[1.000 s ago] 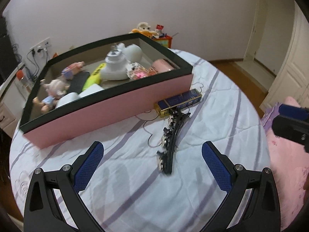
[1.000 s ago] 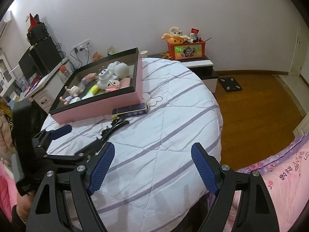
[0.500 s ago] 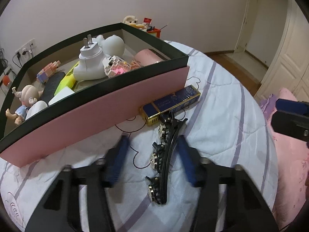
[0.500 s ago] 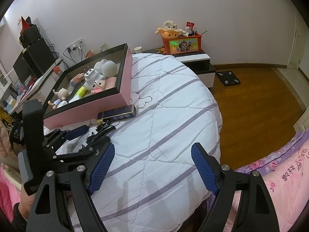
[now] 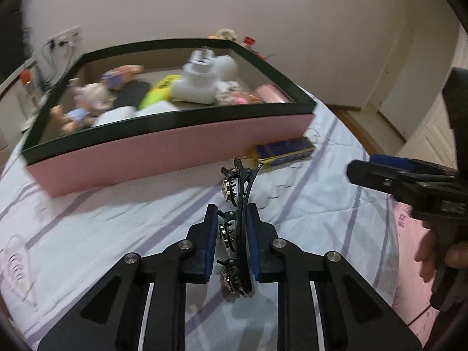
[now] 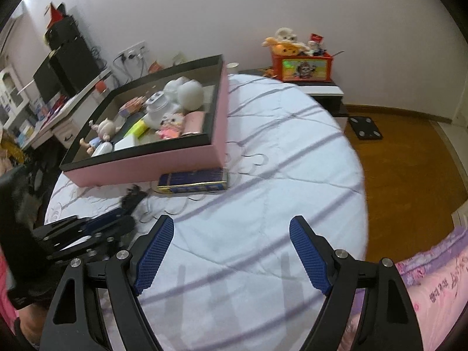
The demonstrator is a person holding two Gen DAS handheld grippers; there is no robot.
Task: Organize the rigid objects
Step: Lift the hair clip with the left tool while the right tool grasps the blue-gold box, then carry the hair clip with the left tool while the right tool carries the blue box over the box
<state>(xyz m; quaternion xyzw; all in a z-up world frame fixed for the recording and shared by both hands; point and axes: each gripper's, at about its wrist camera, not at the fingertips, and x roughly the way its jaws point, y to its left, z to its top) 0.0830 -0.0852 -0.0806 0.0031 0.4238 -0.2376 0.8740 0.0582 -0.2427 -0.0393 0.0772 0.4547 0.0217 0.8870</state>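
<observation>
A: Left gripper (image 5: pixel 232 242)?
B: Closed tight on the hair clip (image 5: pixel 239 201); jaws have just been closing. Blue pads press both sides of the clip's middle. The clip is black, long, curved, toothed, and points away from the gripper toward the box (image 5: pixel 175 149).

A: Where does the clip sit?
B: Over the bed (image 5: pixel 87 228), white sheet with purple stripes, just short of the box's pink front wall. Whether it touches the sheet, cannot tell.

A: Right gripper (image 6: pixel 231 251)?
B: Jaws stand wide apart, nothing between them. It hangs above bare sheet, to the right of the left gripper.

A: Box contents?
B: Doll (image 6: pixel 101 131), white plug adapter (image 5: pixel 196 84), yellow item (image 5: pixel 159 92), pink roll (image 6: pixel 194 121), other small toys, blurred.

A: Anything else on the bed?
B: Blue and gold tin (image 6: pixel 194 181), flat against the box's front wall near its right corner, just beyond the clip's tip.
</observation>
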